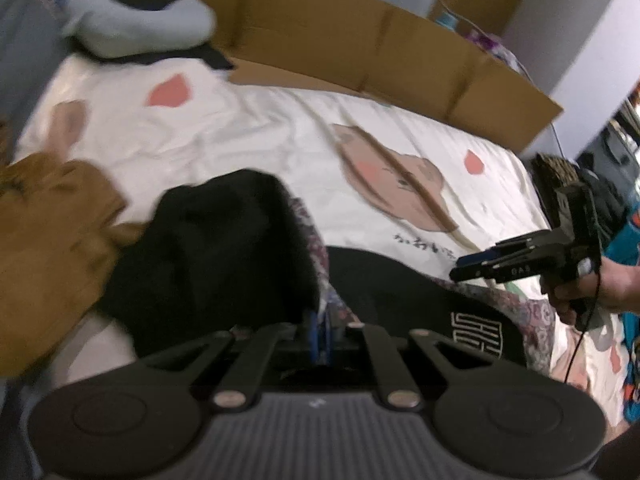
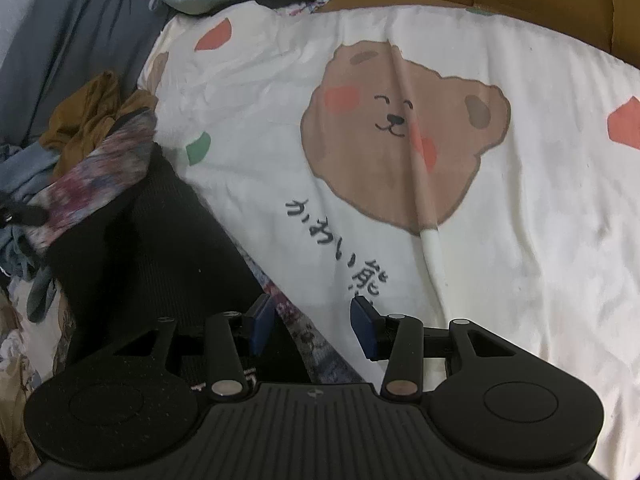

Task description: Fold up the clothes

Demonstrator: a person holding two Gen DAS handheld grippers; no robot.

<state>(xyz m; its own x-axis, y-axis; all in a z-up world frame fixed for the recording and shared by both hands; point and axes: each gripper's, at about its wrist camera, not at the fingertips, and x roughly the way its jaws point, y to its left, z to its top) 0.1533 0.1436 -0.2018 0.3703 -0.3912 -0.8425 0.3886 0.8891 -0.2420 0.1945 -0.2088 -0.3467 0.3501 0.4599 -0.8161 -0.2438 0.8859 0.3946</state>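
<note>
A black garment with a purple floral lining (image 1: 224, 248) lies on the white bear-print bedspread (image 1: 248, 132). My left gripper (image 1: 320, 336) is shut on its floral edge and holds a fold of it raised. The same garment shows in the right wrist view (image 2: 160, 248), with its floral band (image 2: 100, 172) at the left. My right gripper (image 2: 312, 328) is open and empty, just above the garment's floral edge. It also shows in the left wrist view (image 1: 480, 264), held in a hand at the right.
A brown garment (image 1: 52, 248) lies left of the black one; it also shows in the right wrist view (image 2: 92, 116) beside blue-grey clothes (image 2: 24, 176). A grey neck pillow (image 1: 136, 28) and cardboard sheets (image 1: 360, 48) border the bed's far side.
</note>
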